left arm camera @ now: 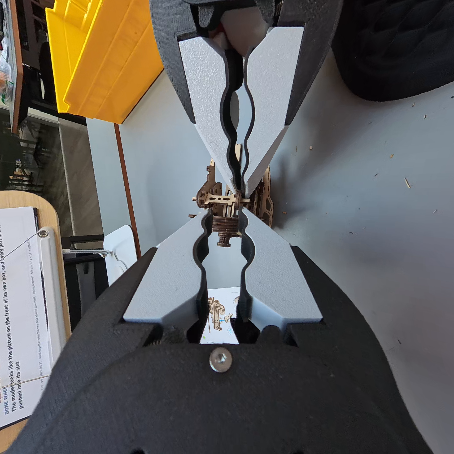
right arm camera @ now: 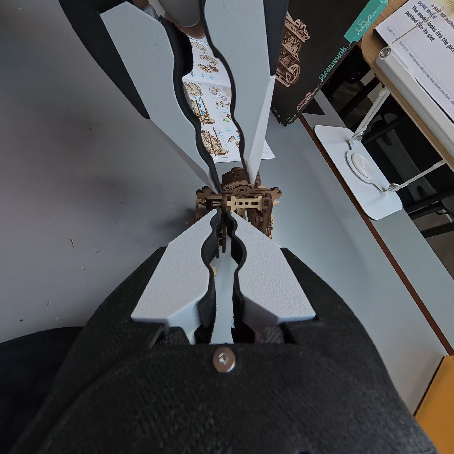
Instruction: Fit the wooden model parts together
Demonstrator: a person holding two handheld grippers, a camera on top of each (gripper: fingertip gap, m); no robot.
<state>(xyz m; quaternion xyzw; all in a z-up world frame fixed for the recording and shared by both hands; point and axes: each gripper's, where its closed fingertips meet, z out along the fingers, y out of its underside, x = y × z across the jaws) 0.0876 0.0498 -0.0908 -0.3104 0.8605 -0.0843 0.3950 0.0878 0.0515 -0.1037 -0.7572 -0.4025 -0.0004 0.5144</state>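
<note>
A small wooden model (left arm camera: 266, 208) stands on the grey table (left arm camera: 356, 233); it also shows in the right wrist view (right arm camera: 260, 216). My left gripper (left arm camera: 226, 213) is shut on the model's dark stacked round part (left arm camera: 224, 226). In the right wrist view the left gripper (right arm camera: 233, 185) reaches in from the top, around that round part (right arm camera: 234, 173). My right gripper (right arm camera: 224, 212) is shut on a thin dark wheel (right arm camera: 224, 200) at the end of a pale axle (right arm camera: 245, 203). In the left wrist view the right gripper (left arm camera: 239, 191) comes from the top onto that wheel (left arm camera: 237, 200).
A yellow bin (left arm camera: 103, 56) lies at the far left. An instruction sheet (right arm camera: 216, 105), a dark model box (right arm camera: 307, 73) and a white document stand (right arm camera: 356, 172) are behind the model. A black object (left arm camera: 393, 49) sits at one corner. Wood chips (left arm camera: 407, 183) dot the table. Only a small space, under 4 cm, lies between the two pairs of fingers.
</note>
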